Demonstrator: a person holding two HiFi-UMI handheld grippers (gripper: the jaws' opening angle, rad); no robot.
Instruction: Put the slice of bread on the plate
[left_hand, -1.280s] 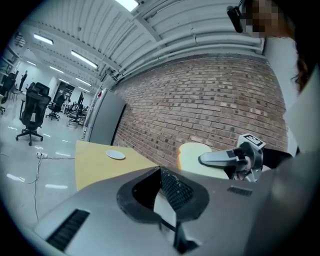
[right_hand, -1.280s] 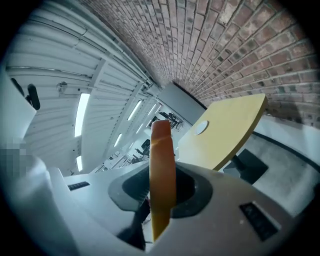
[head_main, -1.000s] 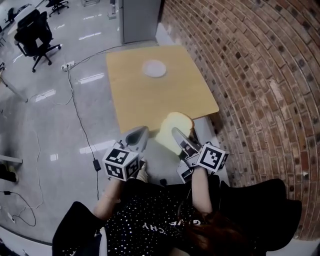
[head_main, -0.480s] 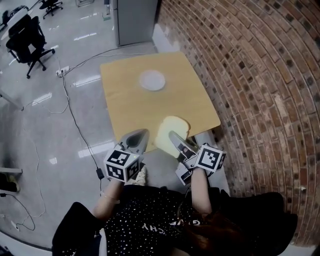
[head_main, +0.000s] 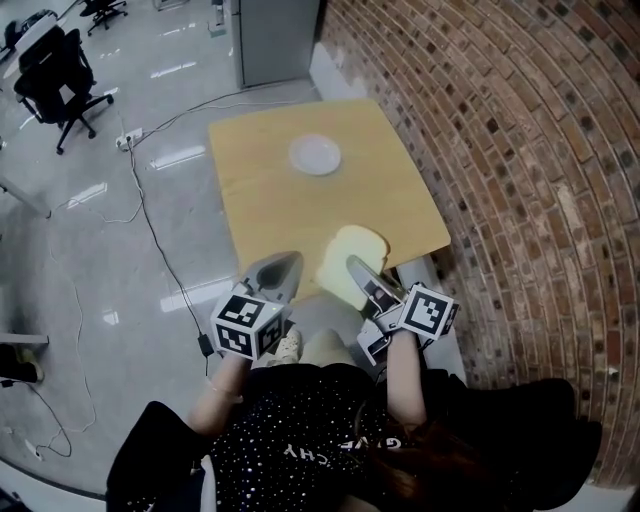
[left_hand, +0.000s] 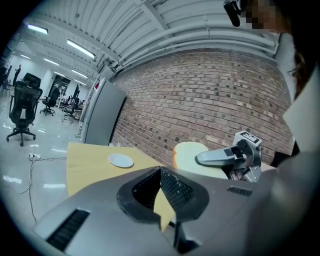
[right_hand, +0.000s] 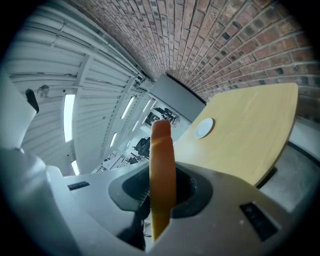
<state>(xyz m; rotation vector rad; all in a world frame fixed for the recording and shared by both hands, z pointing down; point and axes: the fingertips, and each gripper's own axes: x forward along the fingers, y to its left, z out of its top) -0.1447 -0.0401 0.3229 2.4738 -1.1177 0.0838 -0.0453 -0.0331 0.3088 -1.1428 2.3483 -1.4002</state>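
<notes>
A pale slice of bread (head_main: 355, 245) stands on edge between the jaws of my right gripper (head_main: 352, 263), which is shut on its lower part. The slice hangs over the near edge of the tan table (head_main: 270, 200). In the right gripper view its orange crust (right_hand: 162, 160) rises straight out of the jaws. A small white plate (head_main: 316, 155) lies toward the table's far side, well ahead of both grippers. My left gripper (head_main: 288, 264) is level with the right one, to the left of the bread, shut with nothing in it.
A brick wall (head_main: 520, 150) runs along the table's right side. A grey cabinet (head_main: 270, 40) stands beyond the table. Black office chairs (head_main: 55, 70) and a cable (head_main: 150, 230) are on the glossy floor to the left.
Both grippers have moved forward toward the table together, the bread going along in the right one. The slice now reaches farther over the table's near edge.
</notes>
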